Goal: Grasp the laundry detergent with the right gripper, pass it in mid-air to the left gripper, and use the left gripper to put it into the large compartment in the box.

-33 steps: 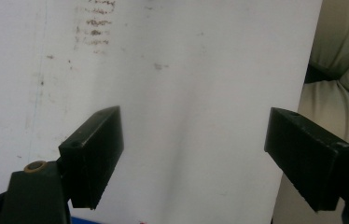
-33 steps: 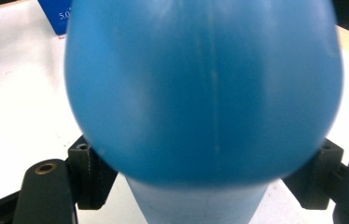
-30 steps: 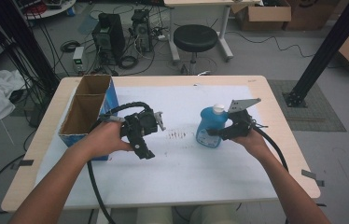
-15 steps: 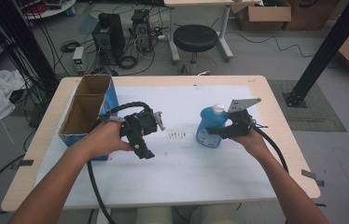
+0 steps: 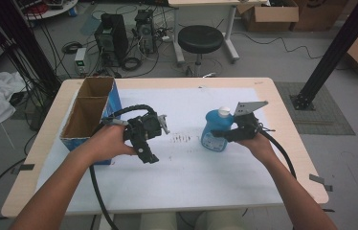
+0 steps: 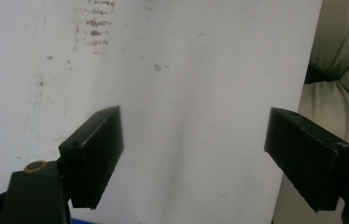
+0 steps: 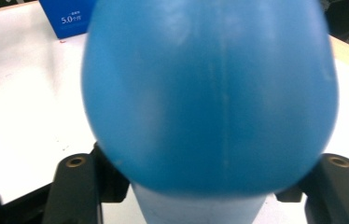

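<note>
On your table [image 5: 287, 158] lies a white sheet [image 5: 186, 177] bearing a patch of brown smudges [image 5: 183, 139]. You have 1 open cardboard box [image 5: 87, 112] with blue sides at the left edge (2 compartments, a divider between them). Beyond the table stand a black round stool [image 5: 200, 39], 2 computer towers [image 5: 112, 33] among cables, and cardboard cartons [image 5: 268, 14].

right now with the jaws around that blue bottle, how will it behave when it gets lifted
The blue bottle is smooth, rounded plastic, so it may slip or twist in the right gripper, whose jaws have just been closing with the bottle between them. It looks fairly stiff. How full it is can't be seen, so its weight is uncertain.
</note>
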`<action>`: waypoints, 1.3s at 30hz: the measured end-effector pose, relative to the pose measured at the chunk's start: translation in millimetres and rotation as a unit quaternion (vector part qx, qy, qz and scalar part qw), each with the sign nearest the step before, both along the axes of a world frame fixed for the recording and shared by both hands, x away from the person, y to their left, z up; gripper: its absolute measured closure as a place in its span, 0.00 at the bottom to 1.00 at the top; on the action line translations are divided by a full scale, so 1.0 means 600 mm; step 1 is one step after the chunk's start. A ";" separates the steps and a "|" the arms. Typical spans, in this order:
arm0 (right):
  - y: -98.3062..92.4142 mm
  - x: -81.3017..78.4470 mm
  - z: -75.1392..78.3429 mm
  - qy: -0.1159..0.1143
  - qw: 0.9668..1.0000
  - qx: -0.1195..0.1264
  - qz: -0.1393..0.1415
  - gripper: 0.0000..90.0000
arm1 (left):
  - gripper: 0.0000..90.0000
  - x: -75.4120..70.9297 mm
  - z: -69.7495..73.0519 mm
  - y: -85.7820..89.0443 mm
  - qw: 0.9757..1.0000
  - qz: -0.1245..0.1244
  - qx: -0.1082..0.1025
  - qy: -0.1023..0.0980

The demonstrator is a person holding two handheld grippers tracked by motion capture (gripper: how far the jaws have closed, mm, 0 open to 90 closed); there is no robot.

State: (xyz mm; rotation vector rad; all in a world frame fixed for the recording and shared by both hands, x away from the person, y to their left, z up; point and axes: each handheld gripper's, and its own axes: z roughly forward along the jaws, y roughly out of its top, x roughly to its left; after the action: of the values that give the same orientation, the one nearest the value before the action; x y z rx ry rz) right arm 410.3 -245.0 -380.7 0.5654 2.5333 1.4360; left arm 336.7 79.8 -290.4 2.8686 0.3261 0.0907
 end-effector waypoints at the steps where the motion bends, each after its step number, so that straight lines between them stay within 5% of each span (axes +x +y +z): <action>1: 0.000 -0.001 0.001 -0.002 1.000 0.000 0.002 0.45 | 0.23 0.000 0.000 0.000 1.000 0.000 0.000 0.000; 22: 0.004 -0.009 0.004 -0.027 1.000 -0.012 0.005 0.49 | 0.22 0.001 0.001 0.002 1.000 0.003 -0.004 -0.001; 33: 0.000 -0.024 0.028 -0.025 0.999 -0.015 0.031 0.49 | 0.22 0.003 0.015 0.001 1.000 0.004 -0.013 -0.009; 39: 0.003 -0.044 0.044 -0.021 0.997 -0.026 0.068 0.49 | 0.22 0.005 0.032 -0.006 1.000 0.001 -0.019 -0.016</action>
State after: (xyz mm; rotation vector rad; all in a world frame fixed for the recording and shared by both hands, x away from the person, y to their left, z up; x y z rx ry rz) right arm 383.8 -243.5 -354.0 0.3569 2.6108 1.4052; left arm 340.0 76.4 -271.1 2.8254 0.3224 0.1282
